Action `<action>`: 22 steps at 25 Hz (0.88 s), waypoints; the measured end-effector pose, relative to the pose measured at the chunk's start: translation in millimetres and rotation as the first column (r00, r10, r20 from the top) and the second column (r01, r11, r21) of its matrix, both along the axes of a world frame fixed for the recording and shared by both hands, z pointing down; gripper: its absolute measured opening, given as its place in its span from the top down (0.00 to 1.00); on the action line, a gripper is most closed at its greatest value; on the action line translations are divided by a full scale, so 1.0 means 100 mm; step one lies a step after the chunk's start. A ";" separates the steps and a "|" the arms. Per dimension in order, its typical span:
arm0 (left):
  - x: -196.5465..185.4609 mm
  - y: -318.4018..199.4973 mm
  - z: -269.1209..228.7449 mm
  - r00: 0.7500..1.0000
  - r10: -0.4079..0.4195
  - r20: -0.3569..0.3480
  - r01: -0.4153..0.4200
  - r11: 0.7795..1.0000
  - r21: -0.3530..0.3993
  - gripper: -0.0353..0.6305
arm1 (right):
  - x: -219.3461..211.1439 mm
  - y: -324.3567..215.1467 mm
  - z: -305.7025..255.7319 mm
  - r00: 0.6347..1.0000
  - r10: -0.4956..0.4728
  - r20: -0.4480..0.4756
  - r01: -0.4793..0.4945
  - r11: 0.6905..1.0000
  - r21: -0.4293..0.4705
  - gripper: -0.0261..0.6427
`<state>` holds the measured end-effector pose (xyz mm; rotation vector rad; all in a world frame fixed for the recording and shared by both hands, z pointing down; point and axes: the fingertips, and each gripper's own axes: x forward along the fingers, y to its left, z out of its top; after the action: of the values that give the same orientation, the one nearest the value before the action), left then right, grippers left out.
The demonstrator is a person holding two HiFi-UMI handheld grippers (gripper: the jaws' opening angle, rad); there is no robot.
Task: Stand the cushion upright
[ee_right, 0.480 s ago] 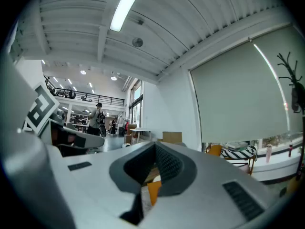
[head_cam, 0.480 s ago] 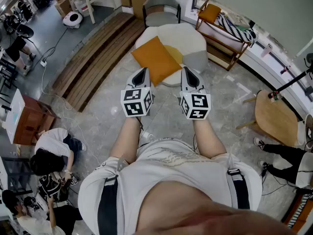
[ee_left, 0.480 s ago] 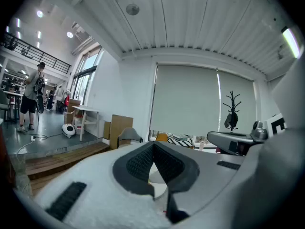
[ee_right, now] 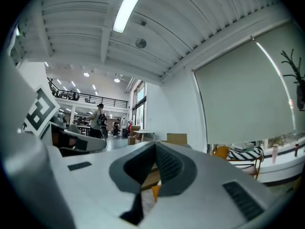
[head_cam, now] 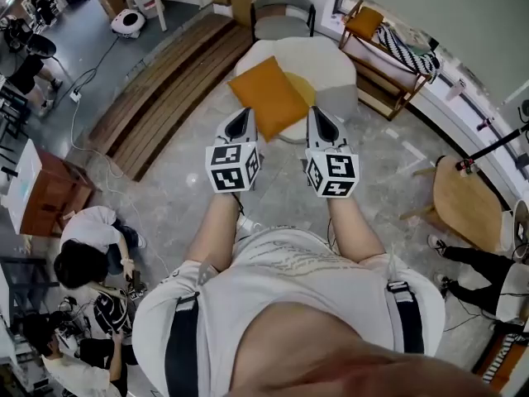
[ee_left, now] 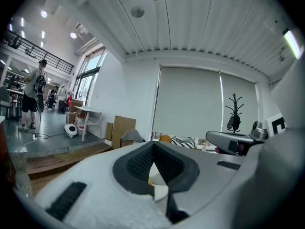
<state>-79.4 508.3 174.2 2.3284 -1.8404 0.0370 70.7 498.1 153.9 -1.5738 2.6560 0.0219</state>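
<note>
left gripper (head_cam: pixel 241 114): my jaws are pressed together with nothing between them. in the left gripper view (ee_left: pixel 153 150) the dark pads meet along one line.
right gripper (head_cam: pixel 315 111): also closed and empty. the right gripper view (ee_right: pixel 155 150) shows the pads meeting the same way.
how i hold them: side by side out in front of my body, marker cubes toward me, tips toward the seat.
cushion (head_cam: pixel 269 98): orange and square, with its broad face up, so it is lying down rather than standing. it sits cornerwise, and the corner nearest me reaches over the front edge of the seat.
cushion and my jaws: in the head view that near corner falls between my two grippers. neither one grips it, and i cannot tell if either touches it.
round seat (head_cam: pixel 326 60): pale and low, standing on the stone floor, and it carries the cushion.
yellow cushion (head_cam: pixel 302 89): partly tucked under the orange one, on its right.
grey patch (head_cam: pixel 335 103): on the seat's right front. i cannot tell if it is a cushion or part of the seat.
grey chair (head_cam: pixel 281 2): just behind the seat.
wooden rack (head_cam: pixel 387 79): right of the seat, with a striped cloth (head_cam: pixel 409 52) and a small orange pillow (head_cam: pixel 365 21) on it.
round wooden table (head_cam: pixel 467 201): well off to my right.
wooden steps (head_cam: pixel 165 98): to the left of the seat.
people (head_cam: pixel 83 259): low on my left, on the floor.
</note>
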 end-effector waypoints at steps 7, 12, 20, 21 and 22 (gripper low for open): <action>-0.23 -0.20 -0.01 1.000 0.025 -0.002 -0.025 1.000 0.018 0.92 | -0.33 -0.19 0.03 1.000 0.000 -0.021 0.000 1.000 -0.003 0.92; -0.42 -0.32 0.04 0.999 0.041 -0.008 -0.040 0.999 0.014 0.92 | -0.53 -0.29 0.04 1.000 0.018 -0.022 -0.018 1.000 0.000 0.92; -0.61 -0.46 0.13 0.998 0.063 -0.002 -0.063 0.998 -0.008 0.92 | -0.74 -0.43 0.18 0.999 0.034 -0.030 -0.035 0.999 -0.033 0.92; -0.63 -0.48 0.16 0.998 0.063 -0.002 -0.063 0.998 -0.012 0.92 | -0.76 -0.45 0.18 0.999 0.033 -0.029 -0.034 0.999 -0.030 0.92; -0.64 -0.50 0.18 0.998 0.064 0.000 -0.064 0.998 -0.014 0.92 | -0.77 -0.48 0.19 0.999 0.034 -0.028 -0.035 0.999 -0.028 0.92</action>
<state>-143.7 458.3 191.8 2.3770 -1.7598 0.0586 -6.3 449.9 172.8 -1.6397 2.6616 0.0074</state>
